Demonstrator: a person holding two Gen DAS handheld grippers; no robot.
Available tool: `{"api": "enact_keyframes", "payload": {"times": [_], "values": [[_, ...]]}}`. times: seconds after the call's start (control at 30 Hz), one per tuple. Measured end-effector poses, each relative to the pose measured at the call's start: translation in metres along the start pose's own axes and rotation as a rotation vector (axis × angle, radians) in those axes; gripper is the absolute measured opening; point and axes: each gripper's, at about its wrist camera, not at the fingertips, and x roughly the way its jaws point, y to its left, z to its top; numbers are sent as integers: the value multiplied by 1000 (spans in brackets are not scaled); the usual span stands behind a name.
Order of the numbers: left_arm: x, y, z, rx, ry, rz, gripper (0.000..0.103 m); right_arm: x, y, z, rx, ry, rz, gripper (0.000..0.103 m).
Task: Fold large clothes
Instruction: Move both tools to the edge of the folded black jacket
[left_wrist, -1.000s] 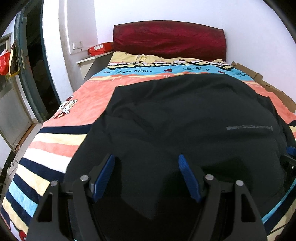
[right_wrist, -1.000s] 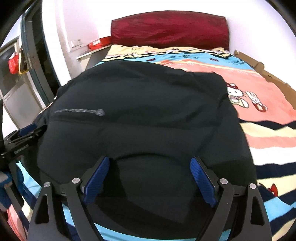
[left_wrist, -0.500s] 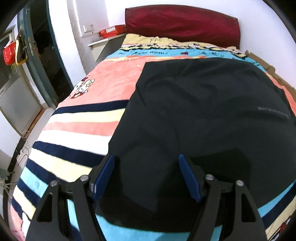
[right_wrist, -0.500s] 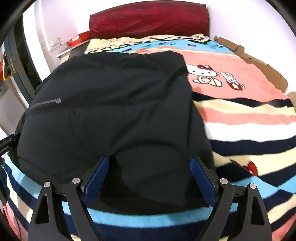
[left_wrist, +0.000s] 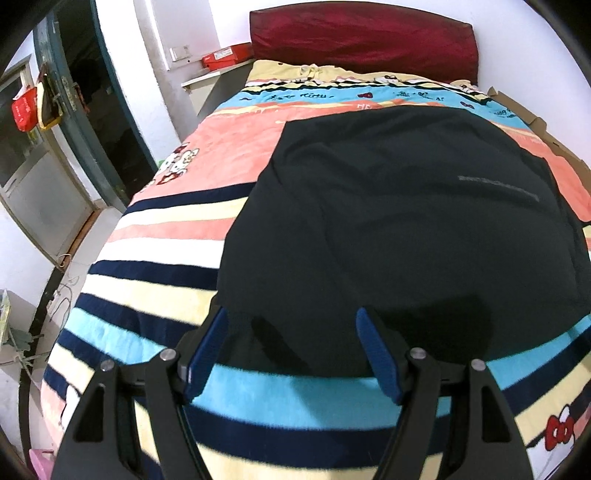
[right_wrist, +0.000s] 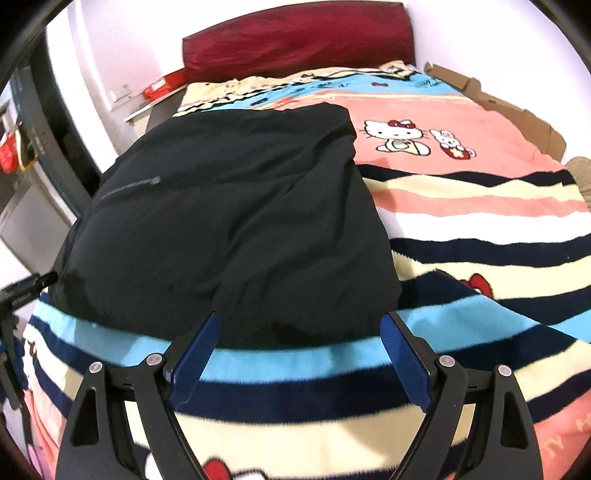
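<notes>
A large black garment (left_wrist: 399, 221) lies folded into a thick rectangle on the striped cartoon bedspread (left_wrist: 155, 280). It has a small grey printed line on top. In the right wrist view it (right_wrist: 229, 229) fills the centre left. My left gripper (left_wrist: 291, 325) is open and empty, hanging just above the garment's near edge. My right gripper (right_wrist: 299, 328) is open and empty, above the near right corner of the garment. The tip of the left gripper (right_wrist: 26, 291) shows at the left edge of the right wrist view.
A dark red headboard (left_wrist: 362, 37) stands at the far end against a white wall. A side shelf with a red box (left_wrist: 225, 59) is at the far left, next to an open doorway (left_wrist: 92, 110). Cardboard (right_wrist: 517, 114) lines the bed's right side.
Both grippers have pulled back toward the foot of the bed and apart from the garment. More striped bedspread now shows in front of the garment's near edge.
</notes>
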Motion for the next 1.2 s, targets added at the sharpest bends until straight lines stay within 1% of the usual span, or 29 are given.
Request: {"api": "enact_keyframes", "payload": {"times": [0.17,0.27,0.37,0.47,0.53,0.63,0.83,0.9,1.0,1.03,1.07,1.13,1.2], "values": [[-27,0,-11,-68,2,10,71,-22,1,-13,-39,-33,28,90],[-43,0,-20,-85,0,35,71,-31,-2,-20,-51,-53,41,92],[-58,1,-29,-92,-12,51,71,-44,-1,-27,-72,-95,26,93],[-69,2,-32,-78,-33,93,71,-57,-2,-30,-77,-137,7,97],[-75,2,-31,-73,-48,85,71,-64,-2,-31,-72,-160,-7,101],[-82,3,-28,-57,-93,69,71,-72,-1,-30,-84,-183,-39,102],[-78,18,-18,-68,-135,-9,72,-88,9,-23,-149,-234,-116,102],[-72,25,-14,-74,-130,-38,72,-89,11,-17,-161,-245,-136,102],[-59,39,1,-67,-120,-85,72,-89,9,-5,-174,-267,-141,102],[-55,43,5,-69,-117,-97,72,-87,6,2,-169,-259,-150,102],[-49,49,12,-79,-115,-124,72,-84,3,7,-163,-249,-150,102],[-36,63,26,-114,-96,-226,72,-76,-10,23,-132,-217,-146,102],[-24,74,37,-133,-94,-304,72,-69,-22,34,-105,-195,-141,102]]}}
